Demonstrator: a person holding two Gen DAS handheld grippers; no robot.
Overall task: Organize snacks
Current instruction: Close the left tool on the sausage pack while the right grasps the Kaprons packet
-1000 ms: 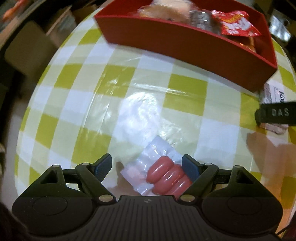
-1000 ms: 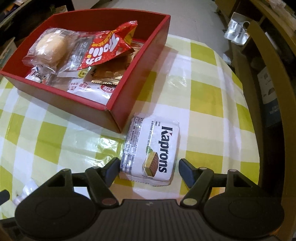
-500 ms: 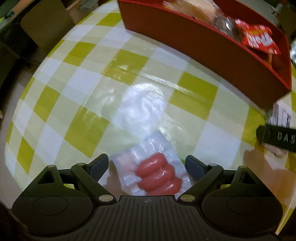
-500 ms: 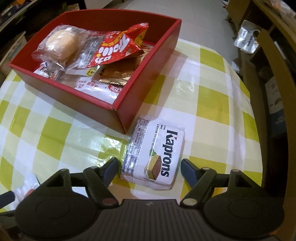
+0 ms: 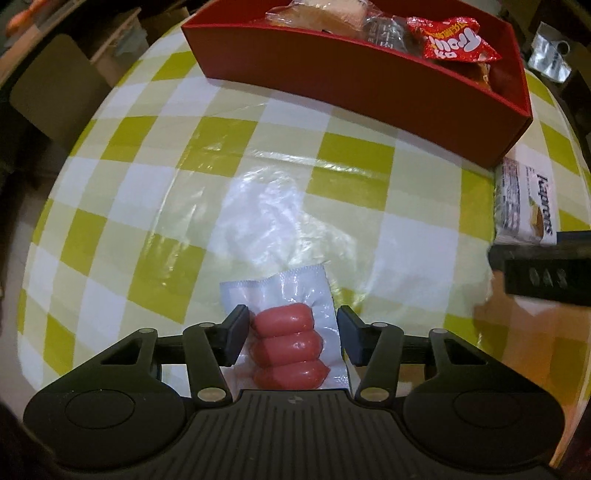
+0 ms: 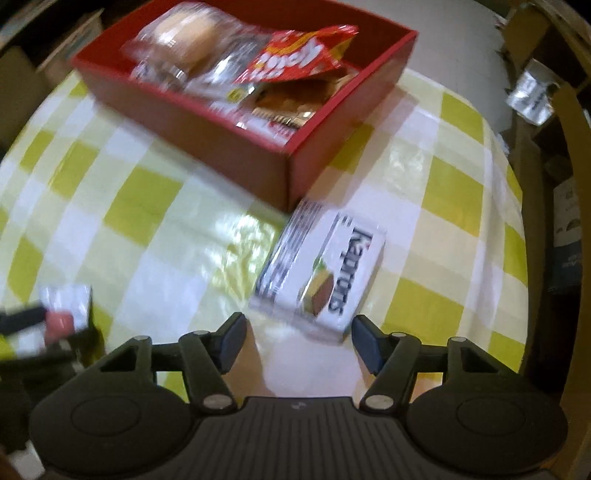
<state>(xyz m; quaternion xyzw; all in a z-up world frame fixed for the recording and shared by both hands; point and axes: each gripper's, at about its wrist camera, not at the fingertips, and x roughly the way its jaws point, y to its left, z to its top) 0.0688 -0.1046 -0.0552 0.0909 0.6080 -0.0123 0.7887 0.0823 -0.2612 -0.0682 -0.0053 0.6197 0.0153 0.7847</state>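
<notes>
A clear sausage pack (image 5: 291, 332) with three red sausages lies on the checked tablecloth between the jaws of my left gripper (image 5: 293, 332). Those jaws are closing: the left pad touches the sausages and the right pad meets the wrapper's edge. A white Kaprons wafer pack (image 6: 321, 273) lies just beyond my right gripper (image 6: 299, 336), its near corner between the fingertips. The right jaws are closing too, and their pads stand clear of the pack. The red box (image 5: 351, 81) of snacks sits at the far side, the wafer pack (image 5: 524, 206) by its corner.
The red box (image 6: 207, 147) holds a red chip bag (image 6: 295, 55), a wrapped bun (image 6: 188, 33) and several other packets. A wooden chair frame (image 6: 576, 147) stands off the table's right edge. The left gripper (image 6: 37, 332) shows at the right wrist view's left edge.
The left jaws have narrowed onto the sausage pack, which now lies straight between them. The right gripper has rolled and shifted sideways, its jaws somewhat narrower, the wafer pack now slanted ahead of it.
</notes>
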